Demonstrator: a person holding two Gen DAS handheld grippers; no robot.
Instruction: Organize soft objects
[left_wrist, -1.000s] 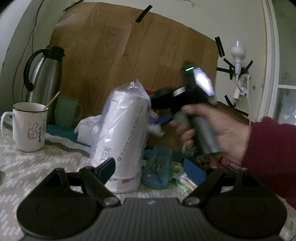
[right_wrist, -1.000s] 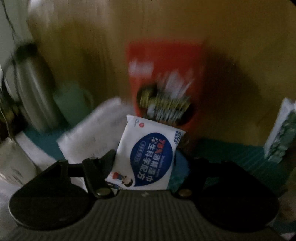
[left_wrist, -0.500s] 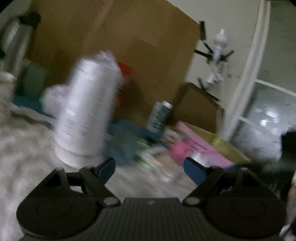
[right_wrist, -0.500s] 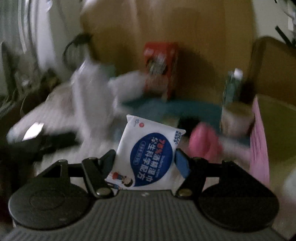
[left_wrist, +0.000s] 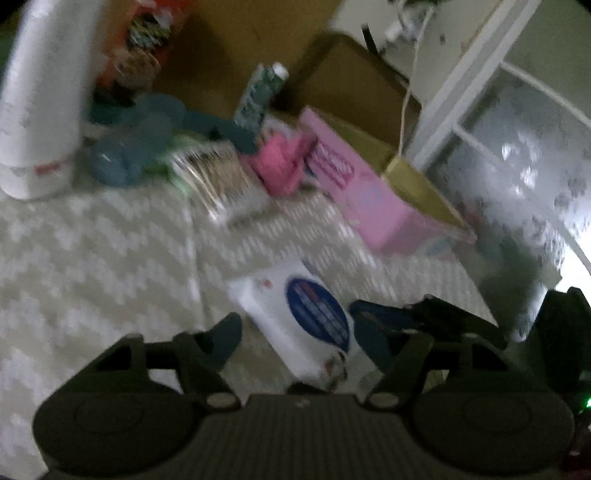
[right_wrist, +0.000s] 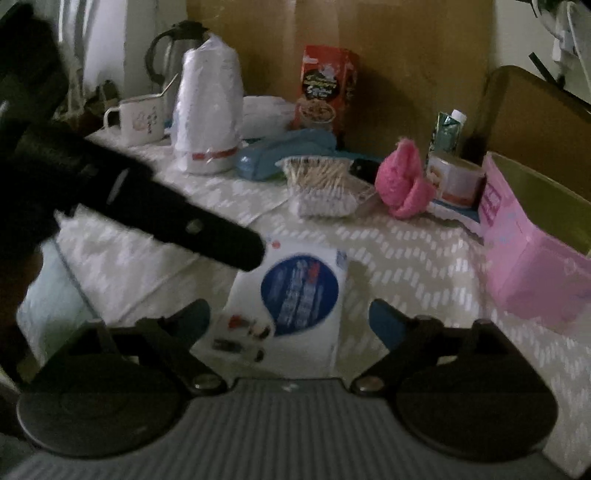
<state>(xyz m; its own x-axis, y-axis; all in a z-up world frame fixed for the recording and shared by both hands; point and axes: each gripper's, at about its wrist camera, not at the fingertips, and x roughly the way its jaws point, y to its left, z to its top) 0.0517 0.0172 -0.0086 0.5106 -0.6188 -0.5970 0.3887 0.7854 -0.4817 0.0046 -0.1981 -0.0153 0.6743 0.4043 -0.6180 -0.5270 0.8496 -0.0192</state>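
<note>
A white wet-wipe pack with a blue oval label (right_wrist: 295, 299) lies flat on the patterned tablecloth, between the open jaws of my right gripper (right_wrist: 288, 317), which no longer hold it. In the left wrist view the same pack (left_wrist: 306, 317) lies just ahead of my open left gripper (left_wrist: 295, 332); the right gripper's fingers (left_wrist: 384, 314) show beside it. A pink fluffy soft item (right_wrist: 402, 181) sits further back, near a bag of cotton swabs (right_wrist: 325, 181). The left gripper's black body (right_wrist: 147, 206) crosses the right wrist view.
A pink open box (right_wrist: 532, 266) stands at the right. A bagged white roll (right_wrist: 207, 110), a mug (right_wrist: 136, 118), a kettle (right_wrist: 173, 55), a red snack box (right_wrist: 325, 88), a blue pouch (right_wrist: 284, 151), a tin (right_wrist: 454, 177) and a carton (right_wrist: 447, 133) line the back.
My right gripper carried the wipe pack back from the clutter to the near tablecloth and opened, letting it go. My left gripper swung right and down toward the pack.
</note>
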